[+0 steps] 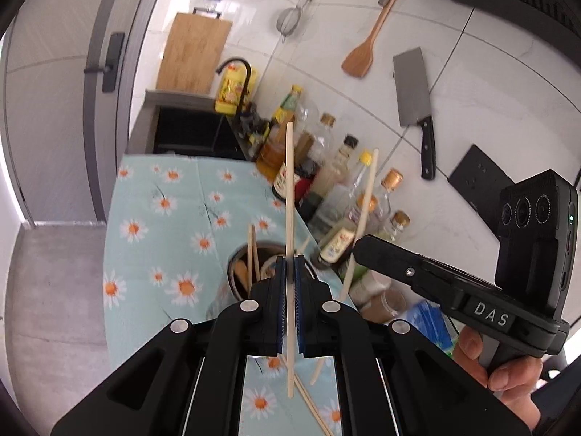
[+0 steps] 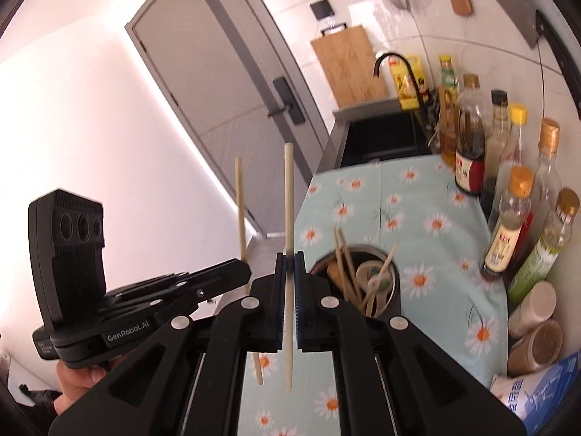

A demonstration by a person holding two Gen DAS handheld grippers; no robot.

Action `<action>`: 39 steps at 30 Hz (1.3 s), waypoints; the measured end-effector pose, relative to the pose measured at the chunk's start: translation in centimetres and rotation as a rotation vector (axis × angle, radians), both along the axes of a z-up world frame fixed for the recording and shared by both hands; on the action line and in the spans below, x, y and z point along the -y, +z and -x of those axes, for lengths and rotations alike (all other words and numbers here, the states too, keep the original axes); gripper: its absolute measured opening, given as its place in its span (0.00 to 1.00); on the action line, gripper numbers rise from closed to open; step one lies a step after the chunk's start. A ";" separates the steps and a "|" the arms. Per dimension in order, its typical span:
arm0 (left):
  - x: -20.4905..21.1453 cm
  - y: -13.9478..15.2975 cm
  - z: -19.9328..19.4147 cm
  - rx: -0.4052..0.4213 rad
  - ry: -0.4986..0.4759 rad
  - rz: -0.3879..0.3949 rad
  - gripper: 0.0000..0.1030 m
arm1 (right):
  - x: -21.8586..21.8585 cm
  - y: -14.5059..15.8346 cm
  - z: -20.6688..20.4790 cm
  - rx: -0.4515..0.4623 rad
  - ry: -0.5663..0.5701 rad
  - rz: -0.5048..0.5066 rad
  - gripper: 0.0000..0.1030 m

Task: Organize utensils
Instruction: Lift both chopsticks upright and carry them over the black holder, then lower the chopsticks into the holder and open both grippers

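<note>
Left gripper [image 1: 289,267] clamped on upright chopstick [image 1: 289,196]; right gripper [image 2: 289,267] clamped on second chopstick [image 2: 288,210]. Utensil holder [image 2: 394,283] just ahead-right of right gripper, on daisy-print cloth [image 2: 435,225].

Left gripper [image 1: 289,267] and right gripper [image 2: 289,263] are both clamped closed, side by side, angled downward.

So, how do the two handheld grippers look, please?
Both are matte black plastic with silver screws and blue ribbed pads. The left gripper is marked "GenRobot.AI" on its side in the right wrist view; the right gripper reads "DAS". Each carries a black box with three round lenses.
</note>
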State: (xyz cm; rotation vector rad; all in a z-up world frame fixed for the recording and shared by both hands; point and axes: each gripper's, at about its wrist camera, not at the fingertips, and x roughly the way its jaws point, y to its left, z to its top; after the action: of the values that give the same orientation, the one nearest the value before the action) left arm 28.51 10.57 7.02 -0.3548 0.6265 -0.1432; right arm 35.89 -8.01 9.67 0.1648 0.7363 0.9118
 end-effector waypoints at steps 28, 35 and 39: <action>1.2 -2.6 -5.1 0.223 -0.035 -0.116 0.04 | 0.5 -2.7 -4.4 0.158 -0.176 -0.025 0.05; 1.2 -3.3 -5.0 0.172 -0.038 -0.103 0.06 | 0.4 -3.3 -4.4 0.104 -0.149 -0.008 0.11; 0.6 -3.2 -4.1 0.166 -0.003 -0.091 0.42 | 1.4 -2.9 -4.1 0.084 -0.173 -0.043 0.39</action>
State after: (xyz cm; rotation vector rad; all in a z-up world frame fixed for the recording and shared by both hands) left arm 32.58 9.98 3.84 -0.2509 0.4678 -0.1448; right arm 40.03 -9.42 6.79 0.2235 0.6154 0.7650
